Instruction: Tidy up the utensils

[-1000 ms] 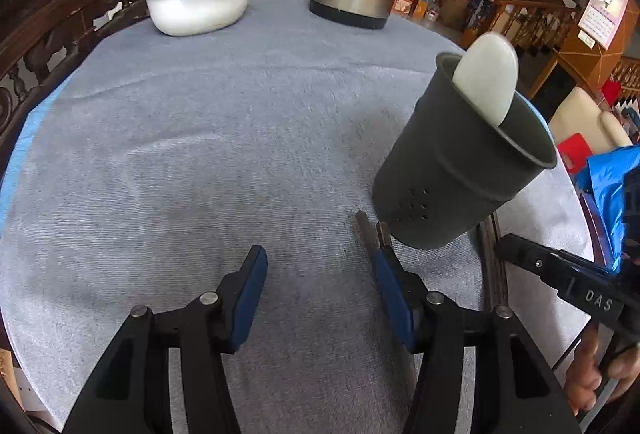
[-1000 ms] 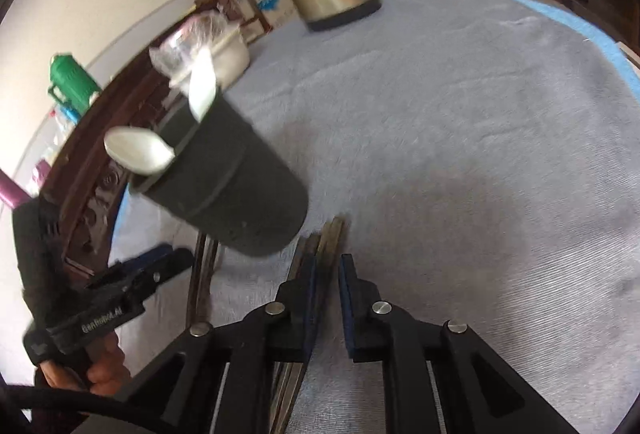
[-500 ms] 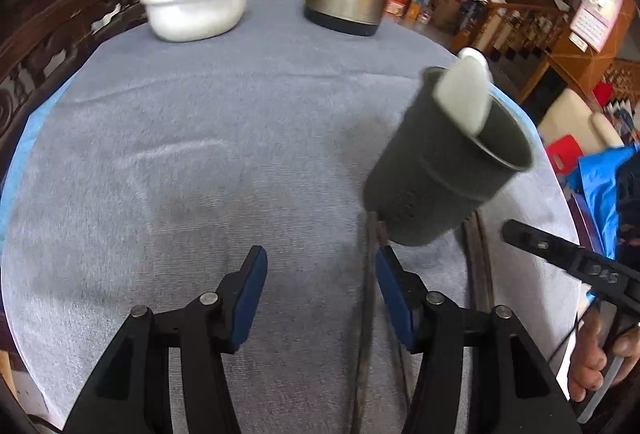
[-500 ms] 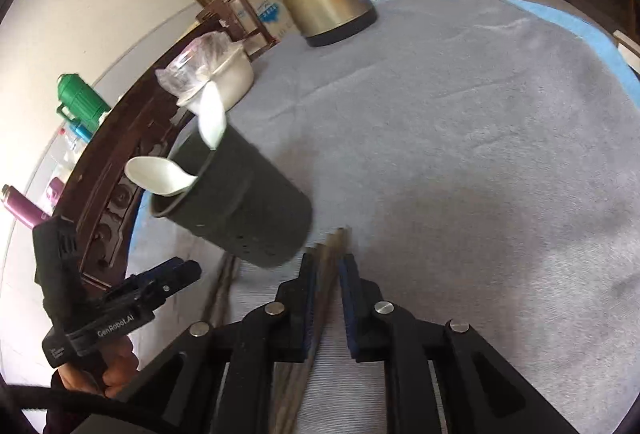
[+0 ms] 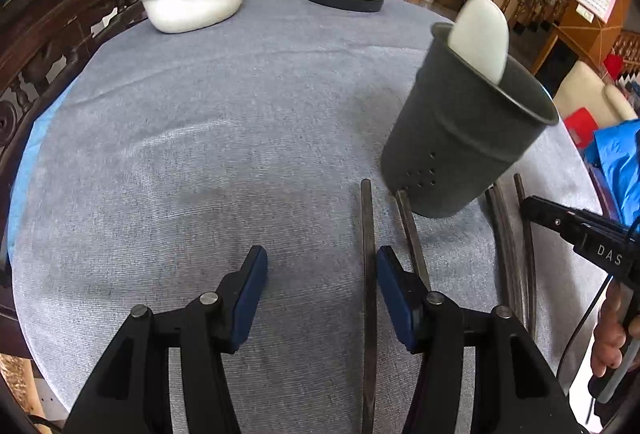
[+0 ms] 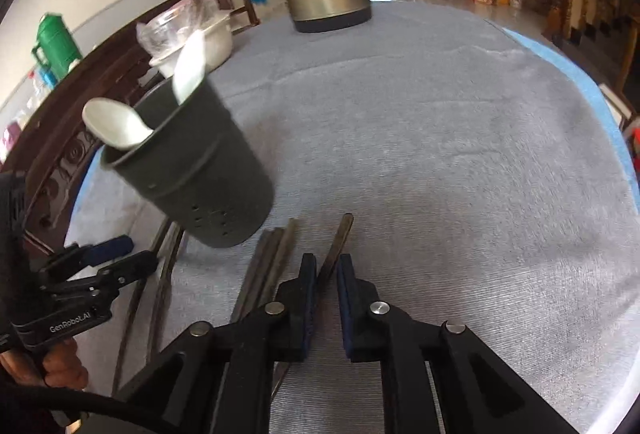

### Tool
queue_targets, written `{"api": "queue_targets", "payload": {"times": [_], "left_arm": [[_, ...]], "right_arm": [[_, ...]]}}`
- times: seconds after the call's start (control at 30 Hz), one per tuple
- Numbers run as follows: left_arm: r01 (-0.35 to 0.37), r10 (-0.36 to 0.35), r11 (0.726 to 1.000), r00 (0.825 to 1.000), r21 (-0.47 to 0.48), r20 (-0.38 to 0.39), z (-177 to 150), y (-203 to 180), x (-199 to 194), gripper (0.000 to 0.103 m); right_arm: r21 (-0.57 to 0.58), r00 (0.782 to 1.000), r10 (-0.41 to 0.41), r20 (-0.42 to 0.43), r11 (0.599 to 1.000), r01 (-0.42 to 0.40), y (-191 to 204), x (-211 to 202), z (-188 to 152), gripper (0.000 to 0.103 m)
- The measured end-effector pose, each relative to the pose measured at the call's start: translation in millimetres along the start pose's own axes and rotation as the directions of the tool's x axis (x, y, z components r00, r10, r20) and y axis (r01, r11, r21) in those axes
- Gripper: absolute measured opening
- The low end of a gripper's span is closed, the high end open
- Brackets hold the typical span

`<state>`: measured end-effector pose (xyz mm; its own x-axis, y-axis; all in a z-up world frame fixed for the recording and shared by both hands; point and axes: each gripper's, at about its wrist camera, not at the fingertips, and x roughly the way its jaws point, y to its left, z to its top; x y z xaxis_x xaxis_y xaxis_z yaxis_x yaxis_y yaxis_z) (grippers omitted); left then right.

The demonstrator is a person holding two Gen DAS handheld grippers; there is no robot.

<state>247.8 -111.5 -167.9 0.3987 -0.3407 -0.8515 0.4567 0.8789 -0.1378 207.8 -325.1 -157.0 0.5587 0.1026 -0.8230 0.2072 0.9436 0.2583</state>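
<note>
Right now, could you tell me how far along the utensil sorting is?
Done: two white spoons stand in the dark holder. In hand: the right hand-held gripper is closed around one chopstick. Left: several chopsticks lie on the grey cloth; the left hand-held gripper is open, holding nothing.

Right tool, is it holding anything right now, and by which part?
The right tool pinches one dark chopstick near its far end, only the tip poking past. The left tool is open, holding nothing.
</note>
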Motion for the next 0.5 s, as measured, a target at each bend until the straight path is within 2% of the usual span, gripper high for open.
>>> {"api": "queue_targets", "payload": {"times": [0.1, 0.2, 0.3, 0.43, 0.5], "left_arm": [[-0.005, 0.005, 1.0, 1.0, -0.002, -0.004, 5, 4, 2, 0.057], [-0.014, 0.014, 1.0, 1.0, 0.007, -0.011, 21, 7, 10, 0.057], [-0.022, 0.022, 1.0, 0.999, 0.018, -0.028, 29, -6, 13, 0.057], [0.007, -0.005, 1.0, 0.999, 0.025, -0.052, 43, -8, 18, 0.057], [0.021, -0.019, 0.999, 0.998, 0.028, -0.066, 51, -9, 22, 0.053]], "right_arm": [[0.054, 0.999, 0.024, -0.039, 0.998, -0.022, -3, 5, 9, 0.013], [0.058, 0.996, -0.016, -0.09, 0.998, 0.021, 3, 17, 15, 0.014], [0.085, 0.993, -0.032, -0.114, 0.996, 0.042, 3, 22, 22, 0.014], [0.089, 0.987, -0.042, -0.158, 0.994, 0.057, 5, 28, 33, 0.012], [0.092, 0.982, -0.041, -0.182, 0.994, 0.059, 4, 32, 37, 0.011]]}}
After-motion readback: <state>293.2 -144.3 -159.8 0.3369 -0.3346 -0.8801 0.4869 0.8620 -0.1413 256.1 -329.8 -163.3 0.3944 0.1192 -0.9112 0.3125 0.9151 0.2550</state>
